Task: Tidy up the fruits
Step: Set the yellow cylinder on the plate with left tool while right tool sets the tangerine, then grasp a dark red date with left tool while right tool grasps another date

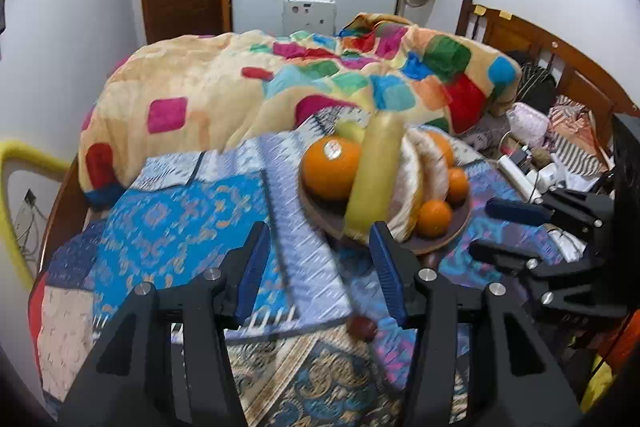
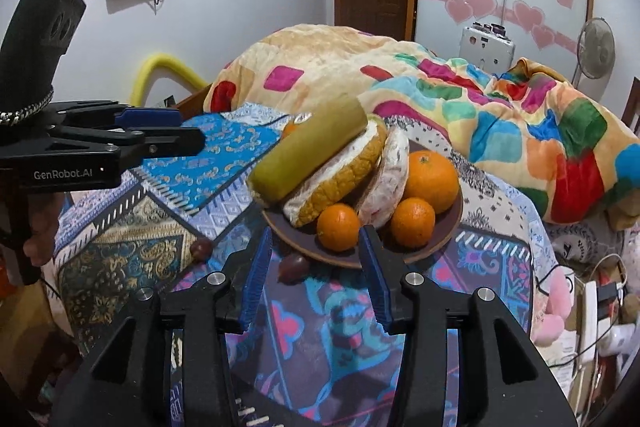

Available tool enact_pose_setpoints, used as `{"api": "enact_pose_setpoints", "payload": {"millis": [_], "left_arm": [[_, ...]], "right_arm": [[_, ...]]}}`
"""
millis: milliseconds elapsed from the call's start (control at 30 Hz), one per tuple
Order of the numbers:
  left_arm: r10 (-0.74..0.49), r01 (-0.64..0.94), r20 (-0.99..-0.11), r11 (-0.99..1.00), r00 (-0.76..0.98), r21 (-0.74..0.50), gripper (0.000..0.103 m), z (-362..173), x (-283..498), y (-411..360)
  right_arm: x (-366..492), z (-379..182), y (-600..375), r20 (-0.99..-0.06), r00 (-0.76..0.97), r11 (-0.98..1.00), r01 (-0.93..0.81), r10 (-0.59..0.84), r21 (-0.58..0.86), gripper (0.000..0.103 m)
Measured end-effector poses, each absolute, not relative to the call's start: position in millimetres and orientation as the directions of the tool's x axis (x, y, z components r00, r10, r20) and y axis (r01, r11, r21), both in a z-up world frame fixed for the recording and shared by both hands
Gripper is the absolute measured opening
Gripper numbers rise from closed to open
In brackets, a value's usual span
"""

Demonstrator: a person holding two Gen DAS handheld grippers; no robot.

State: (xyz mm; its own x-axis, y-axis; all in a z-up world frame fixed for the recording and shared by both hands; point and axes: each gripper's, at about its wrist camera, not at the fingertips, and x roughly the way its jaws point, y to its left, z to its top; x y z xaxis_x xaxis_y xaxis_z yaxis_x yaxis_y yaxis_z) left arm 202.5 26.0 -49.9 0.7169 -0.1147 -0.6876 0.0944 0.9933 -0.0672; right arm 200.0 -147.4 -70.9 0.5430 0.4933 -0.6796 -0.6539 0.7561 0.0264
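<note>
Most of the fruit already sits on the brown plate, which rests on the patchwork bedspread at the centre of the right wrist view: a long yellow-green fruit with a smooth, waxy skin lies slanted across the top left, two thick pomelo wedges lean on it with pebbled yellow rind and pale, pithy flesh, and a large orange and two small oranges with dimpled peel fill the near rim. In the left wrist view another large orange, bearing a sticker, sits at the plate's left side. What looks left to gather, judging by the task, is two small dark red fruits, glossy and roundish, still on the cloth: one just below the plate's near rim and another further left. Neither is held. The right gripper stands at a moderate gap, nothing between its ribbed blue pads, with the nearer red fruit lying just beyond its tips. The left gripper is likewise parted and empty, low in its own blurred frame, where a red fruit shows on the cloth between its fingers. The bedspread is thin printed cotton, the heaped blanket behind plush and bright-checked.
</note>
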Motion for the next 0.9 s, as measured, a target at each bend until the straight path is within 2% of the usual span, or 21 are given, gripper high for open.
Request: {"api": "enact_pose_setpoints", "payload": {"millis": [233,500,600,733,900], "left_arm": [[-0.117,0.093,-0.727,0.993,0.677,-0.073,0.054,-74.7,189.7,37.8],[-0.113,0.118,-0.728,0.992,0.677,-0.045,0.054,-85.3,173.6,38.0],[-0.099,0.114,-0.727,0.993,0.679,-0.029,0.054,-87.4,168.8,37.2],[-0.103,0.131,-0.72,0.991,0.686,-0.018,0.054,-86.0,162.1,34.5],[-0.128,0.142,-0.731,0.989,0.67,-0.043,0.055,-87.4,159.7,28.2]], "right_arm": [[206.0,-96.2,-142.8,-0.738,0.497,0.757,-0.653,0.457,0.03,0.041],[215.6,-107.0,-126.6,-0.779,0.442,0.739,-0.672,0.445,0.041,0.041],[218.8,-108.6,-121.9,-0.787,0.429,0.737,-0.674,0.444,0.048,0.036],[220.5,-108.9,-120.2,-0.788,0.434,0.74,-0.671,0.437,0.041,0.023],[208.4,-105.4,-126.2,-0.77,0.452,0.74,-0.671,0.45,0.039,0.022]]}}
